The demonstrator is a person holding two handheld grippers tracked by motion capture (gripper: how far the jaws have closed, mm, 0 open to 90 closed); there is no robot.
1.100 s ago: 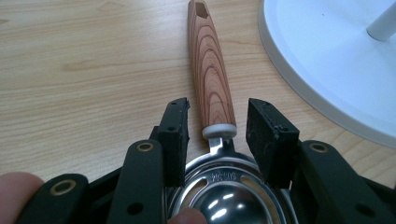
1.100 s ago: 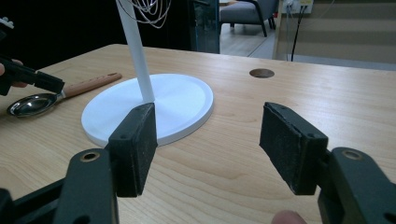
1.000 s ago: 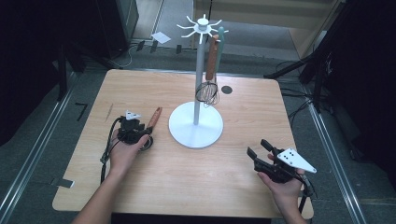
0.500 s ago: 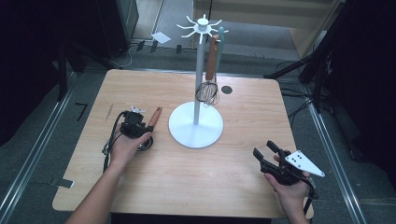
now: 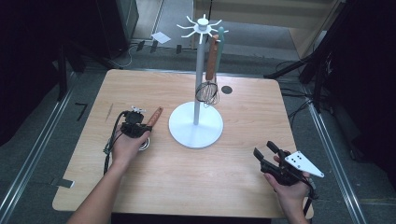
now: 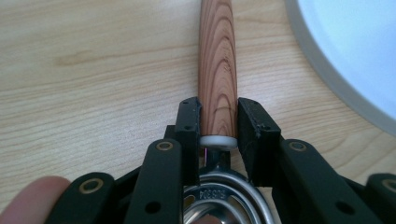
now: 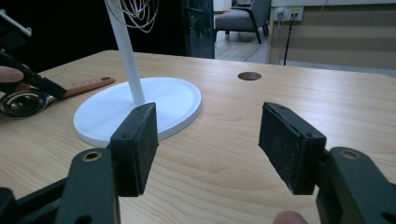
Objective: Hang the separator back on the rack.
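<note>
A utensil with a wooden handle [image 6: 217, 56] and a round metal bowl [image 6: 219, 205] lies flat on the wooden table [image 5: 233, 172], left of the white stand. My left gripper [image 5: 134, 126] is shut on that handle just above its white collar, one black pad pressed to each side. In the right gripper view the same handle [image 7: 88, 86] and bowl [image 7: 21, 103] show at the far left. My right gripper [image 5: 267, 155] hovers open near the table's front right corner, with nothing between its pads [image 7: 137, 144].
The white stand has a round base [image 5: 180, 130], a thin pole [image 5: 200, 74] and hooks on top. A wire whisk [image 5: 208, 93] and a teal-handled utensil [image 5: 220, 46] hang from it. A cable hole [image 5: 227, 89] lies behind the base.
My right gripper has drifted slightly toward the table's near right corner. My left gripper has stayed on the wooden handle with almost no movement.
</note>
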